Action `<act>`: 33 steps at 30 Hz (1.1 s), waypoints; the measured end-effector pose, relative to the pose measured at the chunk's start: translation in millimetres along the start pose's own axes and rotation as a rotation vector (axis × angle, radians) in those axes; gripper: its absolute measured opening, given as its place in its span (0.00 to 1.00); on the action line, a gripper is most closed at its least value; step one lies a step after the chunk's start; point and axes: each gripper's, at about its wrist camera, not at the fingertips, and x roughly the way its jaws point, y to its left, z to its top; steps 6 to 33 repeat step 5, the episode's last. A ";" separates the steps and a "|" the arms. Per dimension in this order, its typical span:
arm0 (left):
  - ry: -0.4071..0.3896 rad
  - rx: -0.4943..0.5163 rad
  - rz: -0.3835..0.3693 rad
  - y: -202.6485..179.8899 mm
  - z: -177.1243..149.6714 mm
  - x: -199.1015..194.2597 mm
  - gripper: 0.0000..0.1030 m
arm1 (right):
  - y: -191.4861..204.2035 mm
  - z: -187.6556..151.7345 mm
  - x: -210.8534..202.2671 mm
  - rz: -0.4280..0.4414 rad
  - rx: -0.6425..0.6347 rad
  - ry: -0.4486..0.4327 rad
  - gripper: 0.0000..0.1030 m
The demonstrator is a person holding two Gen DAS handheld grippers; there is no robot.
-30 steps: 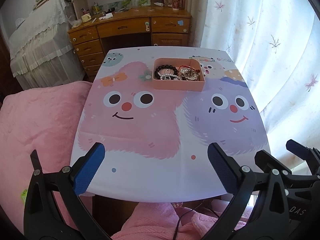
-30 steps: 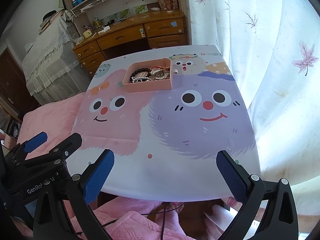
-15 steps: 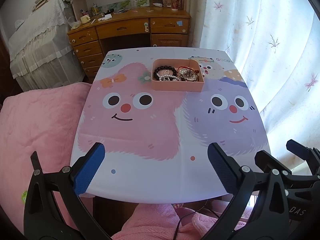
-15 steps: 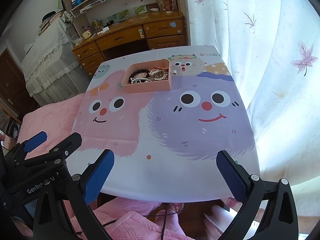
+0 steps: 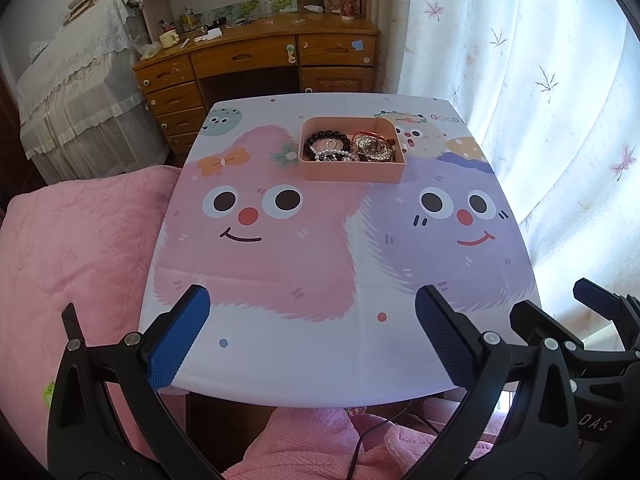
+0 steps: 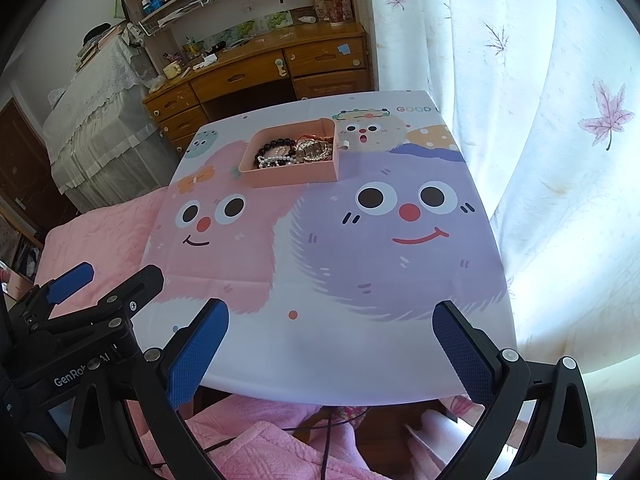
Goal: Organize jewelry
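A shallow pink plastic tray (image 5: 352,171) sits near the table's (image 5: 320,360) far edge, holding a black bead bracelet (image 5: 326,140), pearl strand (image 5: 334,155) and gold-toned pieces (image 5: 374,148). Both the left gripper (image 5: 310,334) and right gripper (image 6: 330,344) hang wide open and empty at the near edge. This fits either jewelry already gathered or awaiting sorting.

Matt pink plastic tray (image 5: 352,171); glossy black beads (image 5: 326,138); smooth printed tablecloth (image 5: 320,344); varnished wood desk (image 5: 256,56).

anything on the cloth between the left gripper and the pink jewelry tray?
No objects: in the left wrist view only printed tablecloth lies between the open left gripper and the pink tray.
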 end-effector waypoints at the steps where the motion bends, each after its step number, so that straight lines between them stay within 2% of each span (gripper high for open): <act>1: 0.000 0.001 0.000 -0.3 0.2 -0.1 0.99 | -0.1 0.1 0.0 0.000 0.001 0.000 1.00; 33: -0.003 0.006 0.002 -1.2 -0.1 -0.9 0.99 | -1.3 0.2 -1.4 0.001 0.004 -0.002 1.00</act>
